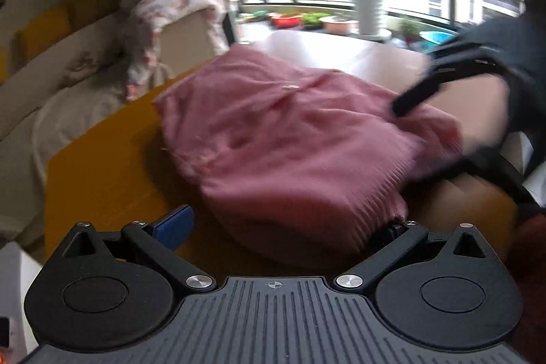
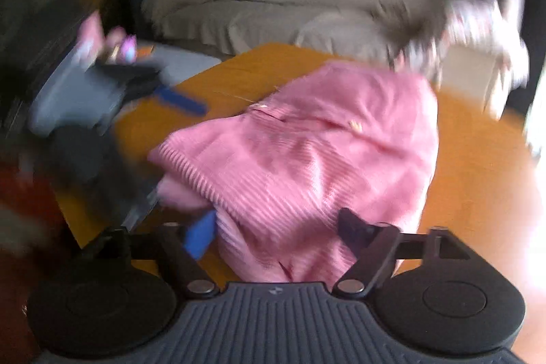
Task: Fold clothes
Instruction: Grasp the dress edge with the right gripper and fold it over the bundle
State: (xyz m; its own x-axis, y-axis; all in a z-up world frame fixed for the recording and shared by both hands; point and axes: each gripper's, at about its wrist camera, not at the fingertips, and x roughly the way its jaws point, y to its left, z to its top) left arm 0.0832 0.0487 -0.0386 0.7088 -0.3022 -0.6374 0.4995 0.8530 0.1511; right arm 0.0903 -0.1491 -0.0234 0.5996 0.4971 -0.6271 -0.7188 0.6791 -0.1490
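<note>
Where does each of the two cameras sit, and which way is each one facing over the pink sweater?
Left wrist: sits on the left gripper, facing across the pink sweater on the yellow table toward the windows; its own fingers stand wide apart, and the person's right arm shows blurred at right.
Right wrist: sits on the right gripper, facing across the pink sweater toward a beige sofa; its own fingers are spread, and the left gripper shows blurred at left.
Shared: the sweater, the table, and a floral cloth draped nearby.

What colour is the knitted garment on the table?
Pink; the ribbed knitted garment on the orange table shows best in the left wrist view.
</note>
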